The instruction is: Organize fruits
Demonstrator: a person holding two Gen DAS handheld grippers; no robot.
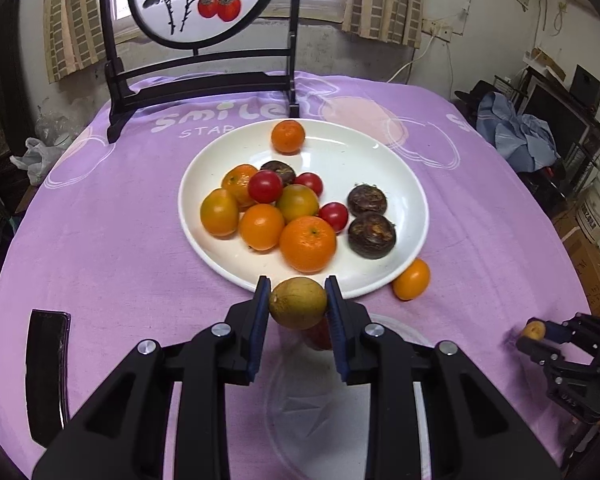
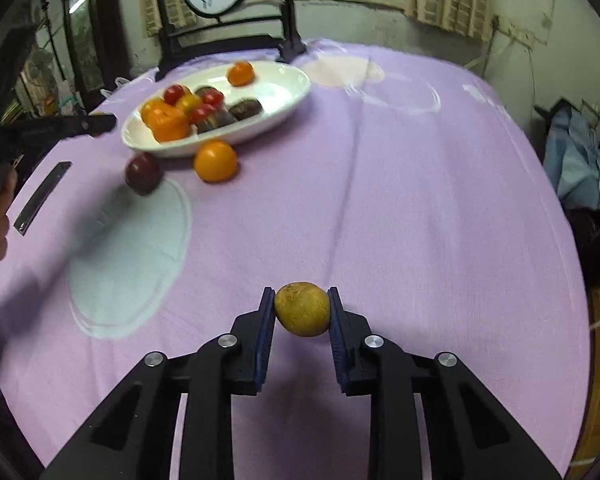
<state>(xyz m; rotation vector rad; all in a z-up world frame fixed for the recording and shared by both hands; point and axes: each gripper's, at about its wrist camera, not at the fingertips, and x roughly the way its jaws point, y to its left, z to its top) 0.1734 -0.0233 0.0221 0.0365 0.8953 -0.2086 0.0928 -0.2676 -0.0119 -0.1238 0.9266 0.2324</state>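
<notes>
left claw [image 1: 298,300] grips a green-brown fruit [image 1: 298,303] at the plate [image 1: 404,184] rim; right claw [image 2: 302,310] grips a yellow fruit [image 2: 302,309] above the counter [image 2: 380,180]. risk: round fruit rolls off the crowded plate on release.

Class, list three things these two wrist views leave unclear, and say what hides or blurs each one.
1. Left wrist view: a reddish fruit under the left gripper is mostly hidden by the held green-brown fruit and the fingers.
2. Right wrist view: the left gripper's grasp is motion-blurred and side-on.
3. Left wrist view: the dark flat object is unidentifiable.
</notes>
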